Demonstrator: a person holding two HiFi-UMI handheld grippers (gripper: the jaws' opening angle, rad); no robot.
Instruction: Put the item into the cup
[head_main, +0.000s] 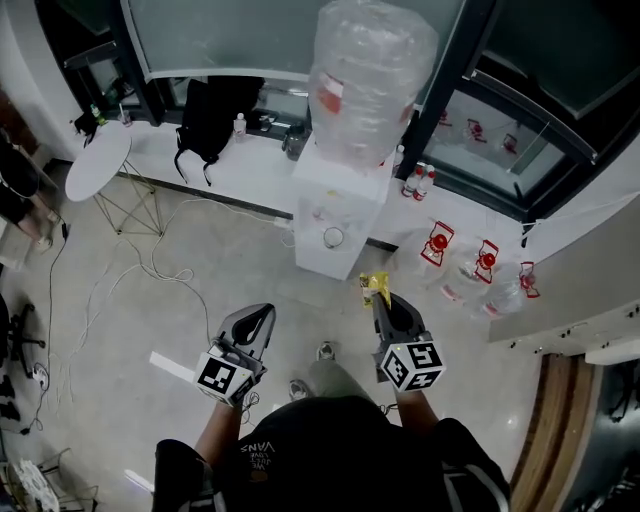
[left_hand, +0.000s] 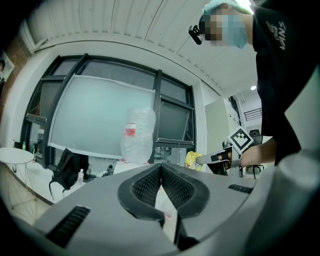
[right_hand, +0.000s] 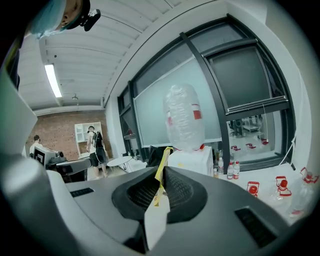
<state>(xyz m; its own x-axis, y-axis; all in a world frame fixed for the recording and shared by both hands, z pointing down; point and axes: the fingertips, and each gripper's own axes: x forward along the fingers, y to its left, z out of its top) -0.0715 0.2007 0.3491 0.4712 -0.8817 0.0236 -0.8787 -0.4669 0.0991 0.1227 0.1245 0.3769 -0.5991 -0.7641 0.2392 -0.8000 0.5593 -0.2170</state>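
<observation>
One thin yellow packet (head_main: 374, 287) is pinched edge-on between the ribbed black pads of the right tool (head_main: 379, 300), whose jaws are pressed against it. In the right gripper view the packet (right_hand: 161, 175) is seen rising past the jaw tips, with a short strip of it hanging down between the pads. The left tool (head_main: 262, 314) is held at 9 o'clock of the right one in the head view, well apart from it. Its jaws are pressed together at the tips and nothing is gripped between them.

Both tools are held above a pale tiled floor (head_main: 200, 290) by a person in a black shirt (head_main: 330, 450). At 12 o'clock of the packet a white box-shaped water dispenser (head_main: 340, 215) is set against a low white ledge (head_main: 250, 165) under dark-framed windows. A large clear plastic water bottle (head_main: 368, 70) is mounted upside down on top of it. Small bottles with red labels (head_main: 420, 180) are stood just beside the dispenser at its 3 o'clock. Clear plastic bottles with red fittings (head_main: 485, 260) are seen at 2 o'clock of the packet. A black backpack (head_main: 210, 115) is propped on the ledge at 10 o'clock. Further out the same way a round white table (head_main: 97, 160) is stood on thin wire legs. Thin cables (head_main: 110, 280) are trailed over the floor at 9 o'clock.
</observation>
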